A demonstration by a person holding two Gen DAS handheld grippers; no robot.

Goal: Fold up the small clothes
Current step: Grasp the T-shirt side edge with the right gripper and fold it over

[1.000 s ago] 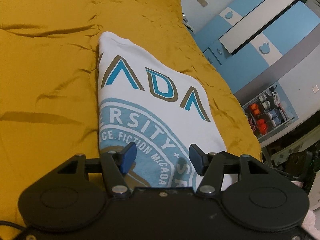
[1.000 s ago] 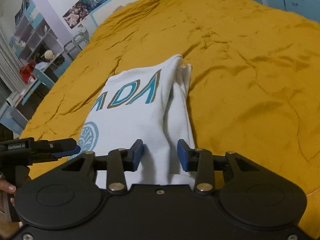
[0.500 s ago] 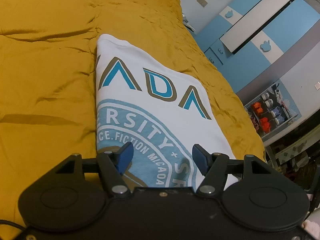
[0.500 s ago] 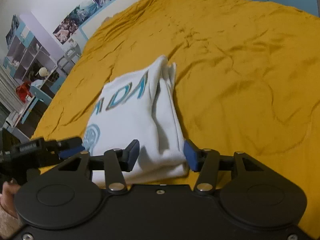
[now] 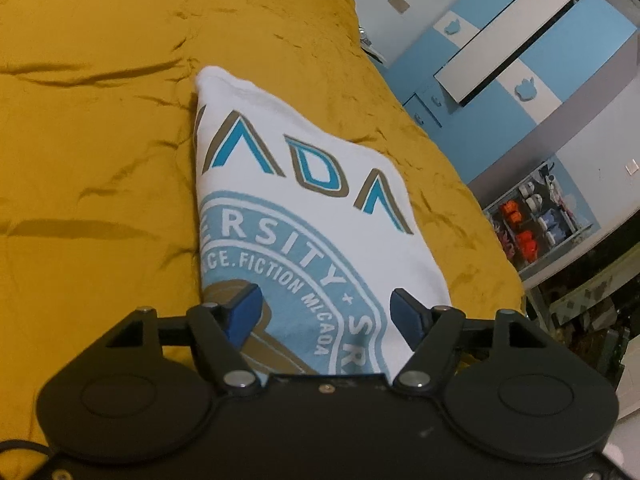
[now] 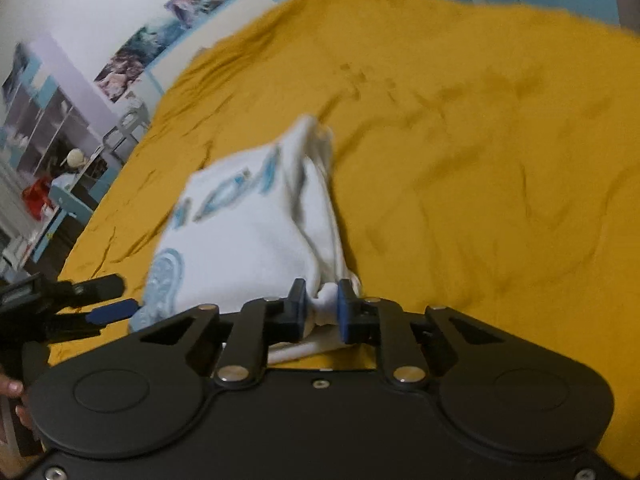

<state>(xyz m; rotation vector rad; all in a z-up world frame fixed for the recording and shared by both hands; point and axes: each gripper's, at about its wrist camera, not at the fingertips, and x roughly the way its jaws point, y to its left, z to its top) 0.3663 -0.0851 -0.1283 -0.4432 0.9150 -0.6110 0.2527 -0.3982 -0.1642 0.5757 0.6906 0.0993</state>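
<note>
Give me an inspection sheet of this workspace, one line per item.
Surface: mustard-yellow bedspread, wrinkled.
Job's things: white T-shirt with blue print, partly folded, lying on the bedspread.
Clutter: nothing seen on the bedspread.
Grippers: left gripper open, jaws just opening wider, pads astride the shirt's near edge without pressing; right gripper has just closed, pinching a bunched corner of the shirt.
Cables: dark cable at the left gripper's body.
Surroundings: blue-and-white wardrobe, shelf with small items, wall posters, shelving unit.
</note>
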